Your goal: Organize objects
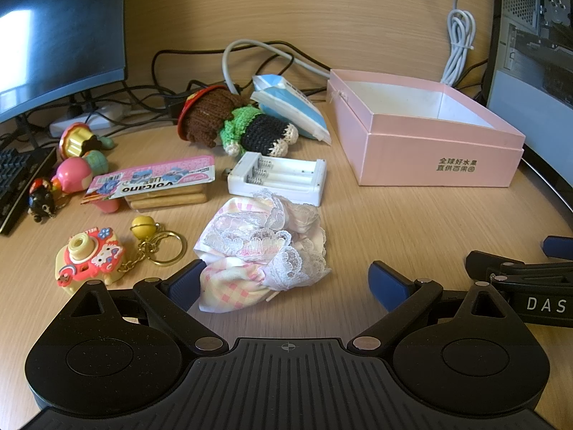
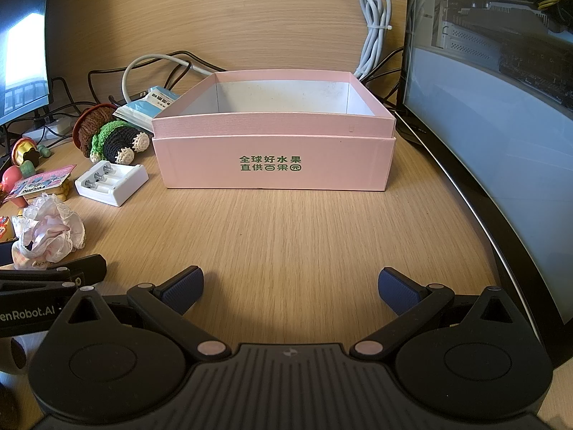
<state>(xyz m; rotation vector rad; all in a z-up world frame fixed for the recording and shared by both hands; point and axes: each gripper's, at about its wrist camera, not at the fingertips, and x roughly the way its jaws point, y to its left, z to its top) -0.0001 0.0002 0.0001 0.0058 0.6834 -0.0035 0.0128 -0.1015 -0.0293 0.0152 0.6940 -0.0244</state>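
Observation:
My left gripper (image 1: 286, 283) is open wide just above the wooden desk. A crumpled pink-checked lace cloth (image 1: 265, 247) lies right in front of it, its near edge against the left pad (image 1: 186, 283) and well apart from the right pad. Behind the cloth sit a white battery charger (image 1: 279, 177), a crochet doll (image 1: 236, 122) and a blue-white packet (image 1: 290, 107). An open, empty pink box (image 2: 272, 165) stands ahead of my right gripper (image 2: 290, 286), which is open with only bare desk between its fingers.
A biscuit pack (image 1: 161, 186), a camera keychain (image 1: 89, 261), a yellow bell keyring (image 1: 143, 225) and small figurines (image 1: 71, 175) crowd the left. Cables (image 1: 265, 50) run along the back. A monitor (image 2: 501, 143) borders the right, a keyboard (image 1: 14, 179) the far left.

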